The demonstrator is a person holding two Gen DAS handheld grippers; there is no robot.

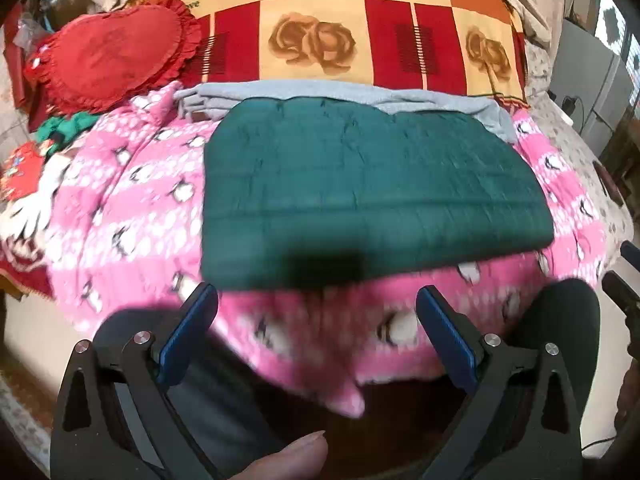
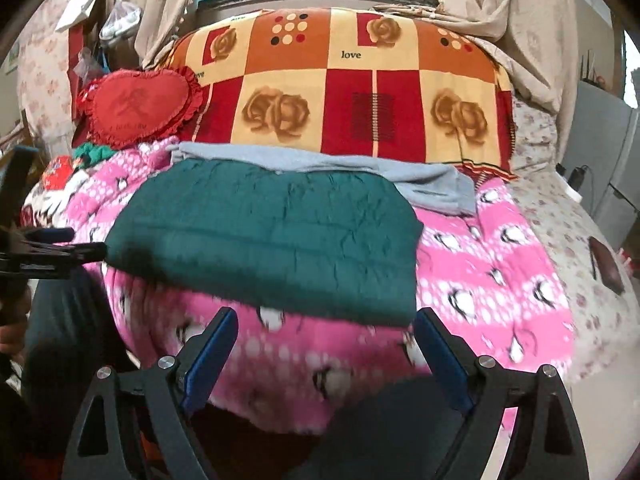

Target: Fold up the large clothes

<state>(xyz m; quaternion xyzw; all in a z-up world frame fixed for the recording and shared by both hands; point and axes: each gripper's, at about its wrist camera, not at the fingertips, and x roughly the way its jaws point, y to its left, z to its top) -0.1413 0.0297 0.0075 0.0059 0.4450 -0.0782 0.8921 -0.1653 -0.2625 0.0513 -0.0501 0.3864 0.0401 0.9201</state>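
Left claw (image 1: 316,308) and right claw (image 2: 324,332): I hold both wide apart and empty, hovering just off the bed's near edge, clear of the cloth. The green garment (image 1: 360,188) lies folded into a flat rectangle on the pink blanket (image 1: 132,200), a grey garment (image 1: 320,94) behind it, presumably stacked there so the fold keeps its shape.

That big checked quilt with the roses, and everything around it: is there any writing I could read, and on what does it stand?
"love": on a cream square of the red, orange and cream checked quilt, top centre.
"love", partly hidden: on the same quilt's left edge, behind the red heart-shaped frilled cushion.
Faint marks on that cushion's face: too blurred to read.
The folded dark green garment and pink penguin-print blanket carry no text.
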